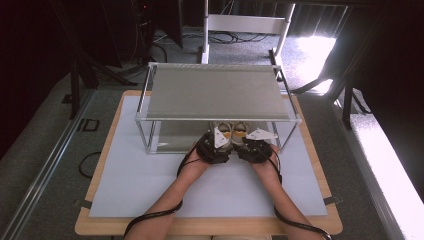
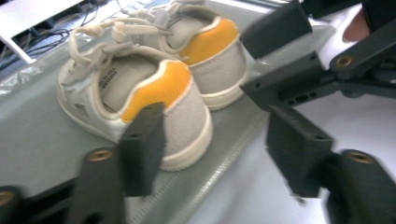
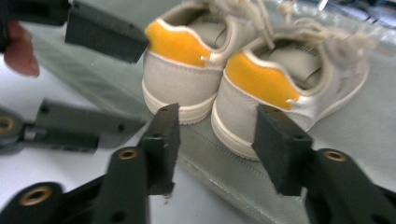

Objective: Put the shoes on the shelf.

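Observation:
Two small cream shoes with orange heel tabs stand side by side, heels toward me, on the grey bottom shelf of a metal rack point(image 1: 150, 117). The left shoe point(image 1: 222, 129) point(image 2: 140, 98) point(image 3: 182, 70) sits just beyond my left gripper point(image 1: 215, 147) point(image 2: 217, 149), whose jaws stand open and clear of its heel. The right shoe point(image 1: 241, 130) point(image 2: 210, 60) point(image 3: 280, 79) sits just ahead of my right gripper point(image 1: 255, 147) point(image 3: 222, 144), also open with nothing pressed between its pads. The two grippers are close together at the shelf's front edge.
The rack's flat grey top shelf point(image 1: 215, 92) overhangs the shoes. A white mat point(image 1: 150, 185) covers the wooden table point(image 1: 95, 175) in front. The rack's thin metal posts point(image 1: 146, 135) stand at each front corner. Cables trail from both grippers.

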Tool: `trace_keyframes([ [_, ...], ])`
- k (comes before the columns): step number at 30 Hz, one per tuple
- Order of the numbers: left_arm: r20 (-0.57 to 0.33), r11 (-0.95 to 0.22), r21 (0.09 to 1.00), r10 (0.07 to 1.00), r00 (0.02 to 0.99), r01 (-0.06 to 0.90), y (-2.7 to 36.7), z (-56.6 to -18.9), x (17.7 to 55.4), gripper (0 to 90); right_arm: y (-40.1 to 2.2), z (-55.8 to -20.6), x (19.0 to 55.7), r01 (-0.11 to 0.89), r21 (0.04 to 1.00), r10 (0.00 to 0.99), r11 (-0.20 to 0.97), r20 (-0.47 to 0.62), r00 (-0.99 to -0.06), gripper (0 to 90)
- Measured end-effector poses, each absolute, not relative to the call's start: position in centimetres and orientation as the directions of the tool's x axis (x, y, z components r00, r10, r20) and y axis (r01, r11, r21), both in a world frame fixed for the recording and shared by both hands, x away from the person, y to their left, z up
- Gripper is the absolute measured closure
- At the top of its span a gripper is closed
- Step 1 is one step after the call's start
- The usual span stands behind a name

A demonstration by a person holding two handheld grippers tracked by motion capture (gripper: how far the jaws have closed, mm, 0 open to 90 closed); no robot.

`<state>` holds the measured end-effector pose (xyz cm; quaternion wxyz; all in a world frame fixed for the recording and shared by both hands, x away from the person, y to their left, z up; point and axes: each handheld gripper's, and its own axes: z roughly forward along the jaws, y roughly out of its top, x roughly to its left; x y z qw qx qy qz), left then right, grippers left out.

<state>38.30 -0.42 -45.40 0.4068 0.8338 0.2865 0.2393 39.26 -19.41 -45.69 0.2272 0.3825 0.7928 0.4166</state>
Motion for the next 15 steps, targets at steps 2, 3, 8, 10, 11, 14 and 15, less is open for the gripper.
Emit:
trace_keyframes([
  [2,0.156,-0.492,0.822,0.68,0.717,0.287,-0.2,-45.4,37.9,32.9,-19.6,-45.4,38.8,0.4,0.848,0.801,0.347,-0.047,-0.596,41.3],
  [3,0.144,-0.475,0.831,0.687,0.712,0.289,0.0,-45.4,37.7,27.4,-19.7,-45.3,38.7,0.396,0.852,0.806,0.343,-0.05,-0.59,40.1],
  [8,0.065,-0.398,0.861,0.704,0.708,0.317,1.1,-45.2,37.1,14.0,-20.4,-45.0,38.0,0.396,0.854,0.797,0.337,-0.035,-0.603,29.0],
  [10,0.068,-0.394,0.866,0.702,0.709,0.307,1.5,-45.2,36.8,11.3,-20.6,-45.1,37.8,0.381,0.864,0.791,0.329,-0.032,-0.611,21.7],
  [11,0.059,-0.389,0.867,0.699,0.713,0.31,1.7,-45.2,36.6,9.7,-20.7,-45.2,37.8,0.391,0.858,0.795,0.334,-0.033,-0.606,18.5],
  [14,0.055,-0.392,0.865,0.694,0.718,0.312,2.2,-45.1,36.2,9.6,-20.9,-45.7,37.7,0.365,0.858,0.787,0.362,-0.071,-0.613,14.7],
  [15,0.055,-0.391,0.866,0.695,0.716,0.313,2.4,-45.0,36.0,9.6,-21.0,-45.8,37.7,0.367,0.854,0.784,0.368,-0.073,-0.616,14.7],
])
